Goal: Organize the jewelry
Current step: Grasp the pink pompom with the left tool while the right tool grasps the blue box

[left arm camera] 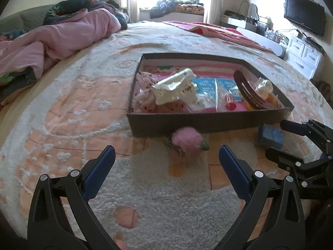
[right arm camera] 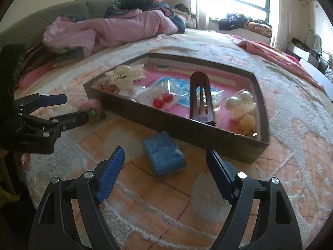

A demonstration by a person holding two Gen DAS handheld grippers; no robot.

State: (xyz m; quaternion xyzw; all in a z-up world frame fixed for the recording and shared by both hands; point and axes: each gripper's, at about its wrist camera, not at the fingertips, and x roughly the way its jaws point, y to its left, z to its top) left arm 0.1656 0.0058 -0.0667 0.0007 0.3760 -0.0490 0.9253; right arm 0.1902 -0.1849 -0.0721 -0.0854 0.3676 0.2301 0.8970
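A dark shallow box (left arm camera: 187, 123) (right arm camera: 187, 129) lies on the bed's fluffy blanket. It holds a white claw clip (left arm camera: 177, 87) (right arm camera: 124, 77), a brown hair clip (left arm camera: 247, 92) (right arm camera: 200, 95), red beads in a bag (right arm camera: 163, 102) and pearly pieces (right arm camera: 239, 104). In front of the box lie a pink fluffy hair clip (left arm camera: 187, 140) (right arm camera: 92, 107) and a small blue box (left arm camera: 270, 137) (right arm camera: 164, 156). My left gripper (left arm camera: 166, 162) (right arm camera: 71, 107) stands open just short of the pink clip. My right gripper (right arm camera: 165, 162) (left arm camera: 276, 139) hangs open over the blue box, apart from it.
A heap of pink and dark bedding (left arm camera: 62, 31) (right arm camera: 112, 27) lies at the back left. A red patterned cloth (left arm camera: 214, 31) covers the far right of the bed. White drawers (left arm camera: 303, 56) and a wall TV (left arm camera: 303, 18) stand to the right.
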